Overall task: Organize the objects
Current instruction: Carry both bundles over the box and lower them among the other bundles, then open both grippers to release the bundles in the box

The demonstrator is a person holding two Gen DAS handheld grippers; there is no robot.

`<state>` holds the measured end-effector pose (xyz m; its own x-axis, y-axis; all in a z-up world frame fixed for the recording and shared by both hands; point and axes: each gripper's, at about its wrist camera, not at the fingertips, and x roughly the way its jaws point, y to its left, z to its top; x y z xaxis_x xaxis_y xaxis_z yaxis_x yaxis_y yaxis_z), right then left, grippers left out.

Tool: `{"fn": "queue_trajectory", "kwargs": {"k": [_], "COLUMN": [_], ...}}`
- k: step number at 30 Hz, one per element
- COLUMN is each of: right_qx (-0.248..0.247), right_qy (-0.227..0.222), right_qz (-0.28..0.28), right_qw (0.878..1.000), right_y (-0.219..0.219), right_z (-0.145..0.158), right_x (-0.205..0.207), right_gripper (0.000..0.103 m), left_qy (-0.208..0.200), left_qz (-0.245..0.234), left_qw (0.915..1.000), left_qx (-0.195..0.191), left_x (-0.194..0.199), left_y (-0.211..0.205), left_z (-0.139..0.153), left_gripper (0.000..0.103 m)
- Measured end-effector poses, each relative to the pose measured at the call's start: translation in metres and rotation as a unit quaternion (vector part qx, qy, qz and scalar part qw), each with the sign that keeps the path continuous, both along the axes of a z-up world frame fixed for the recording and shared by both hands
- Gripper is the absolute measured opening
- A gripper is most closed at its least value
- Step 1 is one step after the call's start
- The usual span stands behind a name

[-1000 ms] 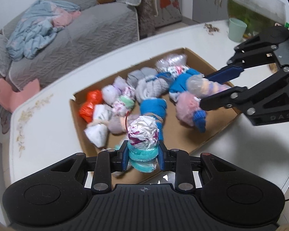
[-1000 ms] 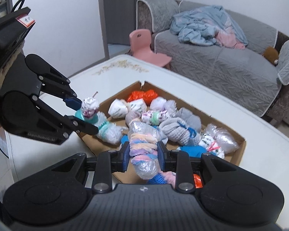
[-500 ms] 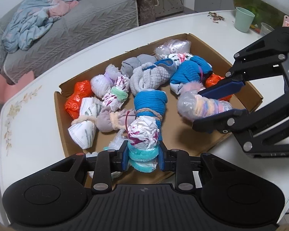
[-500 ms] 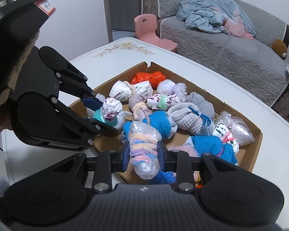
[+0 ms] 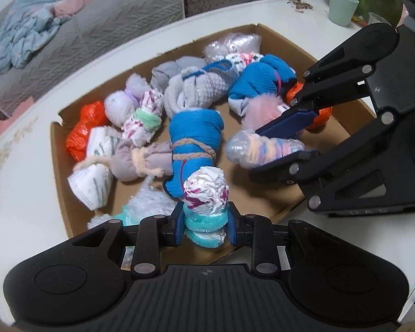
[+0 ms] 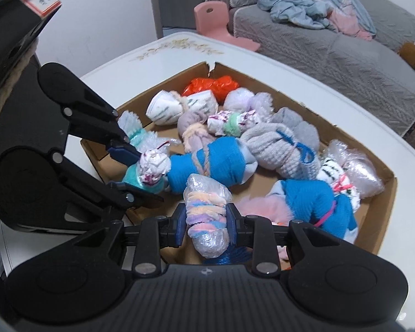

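Note:
A shallow cardboard tray (image 5: 268,31) on a white table holds several tied bundles of socks and bags. My left gripper (image 5: 206,222) is shut on a white and pink bag bundle with a teal band (image 5: 206,191), low over the tray's near edge. It shows in the right wrist view (image 6: 149,171) too. My right gripper (image 6: 206,222) is shut on a clear bag with pastel striped yarn (image 6: 207,207), low inside the tray. In the left wrist view that bundle (image 5: 262,149) sits between the blue pads (image 5: 287,123).
Blue bundles (image 5: 196,138) (image 6: 315,202), a grey one (image 5: 196,90), an orange bag (image 5: 83,130) and a white one (image 6: 179,105) fill the tray (image 6: 384,199). A green cup (image 5: 341,7) stands on the far table. A grey sofa (image 6: 345,49) and a pink chair (image 6: 215,19) lie beyond.
Both grippers have come down and closer to the tray with their bundles. The right gripper's pastel bundle now sits low inside the tray beside the pink fluffy bundle.

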<state>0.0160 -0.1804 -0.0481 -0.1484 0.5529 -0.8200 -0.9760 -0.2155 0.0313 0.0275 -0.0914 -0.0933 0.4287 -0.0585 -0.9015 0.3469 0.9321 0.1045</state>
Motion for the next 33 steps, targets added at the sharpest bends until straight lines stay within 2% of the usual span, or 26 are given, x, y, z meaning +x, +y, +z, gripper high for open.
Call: {"fn": "queue_trajectory", "kwargs": {"k": [3, 10, 13, 16, 20, 23, 28, 33], "right_qx": [-0.013, -0.062, -0.076, -0.072, -0.047, -0.033, -0.038, -0.049], "right_qy": [-0.006, -0.015, -0.006, 0.003, -0.017, -0.018, -0.044, -0.047], "right_qz": [0.011, 0.037, 0.061, 0.095, 0.139, 0.153, 0.174, 0.169], "right_qw": [1.000, 0.997, 0.995, 0.993, 0.989, 0.988, 0.983, 0.983], "right_y": [-0.001, 0.000, -0.002, -0.011, -0.020, -0.016, -0.011, -0.005], "right_z": [-0.005, -0.018, -0.018, -0.010, -0.004, -0.005, -0.008, -0.015], "right_x": [-0.004, -0.009, -0.008, -0.003, 0.000, 0.000, -0.006, -0.005], "right_gripper": [0.027, 0.027, 0.027, 0.027, 0.027, 0.027, 0.027, 0.032], "left_qy": [0.016, 0.049, 0.074, 0.085, 0.073, 0.072, 0.064, 0.069], "left_qz": [0.003, 0.009, -0.006, -0.050, -0.113, -0.137, -0.147, -0.136], "left_qw": [0.9998, 0.9985, 0.9967, 0.9947, 0.9909, 0.9880, 0.9869, 0.9883], "left_qx": [-0.007, -0.024, -0.034, -0.029, -0.003, 0.001, 0.008, 0.000], "left_x": [-0.001, -0.011, -0.022, -0.033, -0.037, -0.034, -0.029, -0.028], "left_y": [-0.001, 0.000, -0.001, -0.003, -0.005, -0.010, -0.018, -0.019], "left_z": [-0.009, -0.010, -0.011, -0.010, -0.005, -0.004, -0.010, -0.010], "left_gripper": [0.035, 0.035, 0.035, 0.035, 0.035, 0.036, 0.038, 0.048]}}
